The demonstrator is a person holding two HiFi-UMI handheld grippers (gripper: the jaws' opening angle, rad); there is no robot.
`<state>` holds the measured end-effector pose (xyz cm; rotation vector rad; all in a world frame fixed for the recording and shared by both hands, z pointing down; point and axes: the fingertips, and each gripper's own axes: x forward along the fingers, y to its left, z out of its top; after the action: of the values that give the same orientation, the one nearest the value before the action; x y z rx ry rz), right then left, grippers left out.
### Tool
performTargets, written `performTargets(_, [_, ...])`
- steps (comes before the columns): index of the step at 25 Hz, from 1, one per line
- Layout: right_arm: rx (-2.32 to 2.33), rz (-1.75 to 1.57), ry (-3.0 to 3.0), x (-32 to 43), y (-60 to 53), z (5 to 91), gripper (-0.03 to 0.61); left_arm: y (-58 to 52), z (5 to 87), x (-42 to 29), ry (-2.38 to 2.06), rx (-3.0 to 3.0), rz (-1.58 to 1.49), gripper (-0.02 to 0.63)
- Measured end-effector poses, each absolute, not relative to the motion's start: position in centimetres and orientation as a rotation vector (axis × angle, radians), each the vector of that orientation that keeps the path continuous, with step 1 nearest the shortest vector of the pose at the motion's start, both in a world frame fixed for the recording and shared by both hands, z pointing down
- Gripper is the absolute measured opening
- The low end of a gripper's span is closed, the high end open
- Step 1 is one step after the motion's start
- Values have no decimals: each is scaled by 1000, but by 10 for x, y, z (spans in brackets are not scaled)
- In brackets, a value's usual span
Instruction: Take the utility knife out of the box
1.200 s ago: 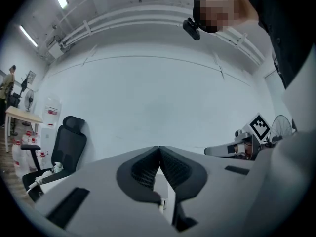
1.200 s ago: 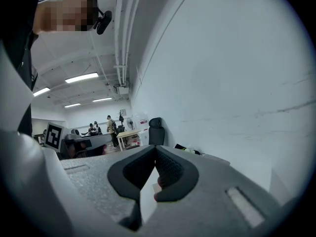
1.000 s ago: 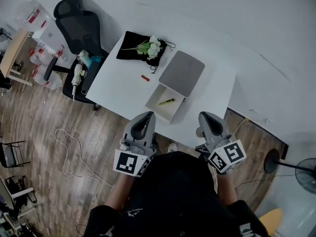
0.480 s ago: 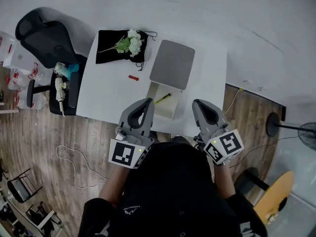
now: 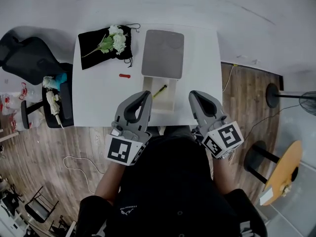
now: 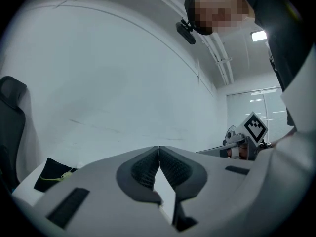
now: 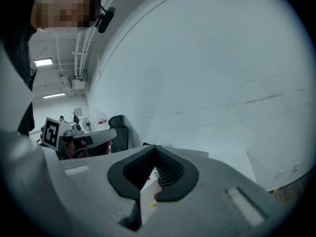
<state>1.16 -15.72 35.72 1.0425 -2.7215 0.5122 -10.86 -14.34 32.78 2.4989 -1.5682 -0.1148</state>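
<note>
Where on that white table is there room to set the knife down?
Widest bare patch: the table right of the grey lid and open box. Another lies left of the box, nearer than the red piece. Far-left corner is crowded: black cloth and flowers.

The setting is an office-type workroom. In the head view, a plain white table (image 5: 202,58) stands against a bare white wall (image 5: 158,4), with a black swivel office chair (image 5: 22,53) just beside it. The floor (image 5: 59,142) is wood-effect plank. A pedestal fan (image 5: 307,102) stands well apart to one side, and a dark folding chair (image 5: 37,209) sits near the room's edge. The right gripper view shows a strip light (image 7: 43,61) and exposed ceiling conduits (image 7: 81,43).
</note>
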Motion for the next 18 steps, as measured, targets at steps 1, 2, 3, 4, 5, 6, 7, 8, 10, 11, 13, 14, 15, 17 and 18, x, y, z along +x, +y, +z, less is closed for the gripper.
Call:
performTargets(1, [1043, 511, -2712, 11, -156, 359, 3, -144, 329, -109, -1559, 2500, -119, 5])
performTargets(2, [1041, 508, -2703, 11, -156, 362, 3, -145, 330, -109, -1552, 2501, -121, 6])
performTargets(3, [1037, 503, -2696, 11, -156, 364, 3, -146, 332, -110, -1547, 2499, -120, 6])
performTargets(4, [1035, 495, -2690, 10, -157, 366, 3, -147, 335, -111, -1542, 2496, -117, 6])
performTargets(5, [1033, 487, -2684, 9, -159, 367, 3, -149, 338, -111, -1537, 2492, -114, 6])
performTargets(6, [1032, 481, -2679, 9, -160, 369, 3, -149, 341, -111, -1530, 2489, -109, 6])
performTargets(7, [1032, 478, -2673, 9, -160, 371, 3, -149, 345, -111, -1521, 2488, -103, 6])
performTargets(8, [1030, 477, -2667, 8, -161, 374, 3, -148, 348, -110, -1511, 2488, -96, 6])
performTargets(10, [1017, 480, -2654, 5, -161, 380, 3, -147, 354, -109, -1496, 2486, -84, 6])
performTargets(11, [1004, 481, -2647, 3, -162, 383, 3, -147, 356, -109, -1494, 2483, -79, 6])
performTargets(13, [959, 483, -2636, -2, -163, 391, 3, -148, 359, -108, -1495, 2476, -76, 6])
performTargets(14, [930, 483, -2631, -6, -164, 396, 3, -148, 361, -108, -1498, 2471, -76, 5])
performTargets(15, [903, 483, -2625, -9, -164, 400, 3, -149, 362, -108, -1504, 2465, -77, 6])
performTargets(17, [867, 490, -2612, -15, -166, 411, 3, -150, 363, -110, -1524, 2450, -81, 5])
performTargets(18, [859, 501, -2604, -17, -167, 416, 3, -151, 363, -112, -1537, 2441, -86, 6])
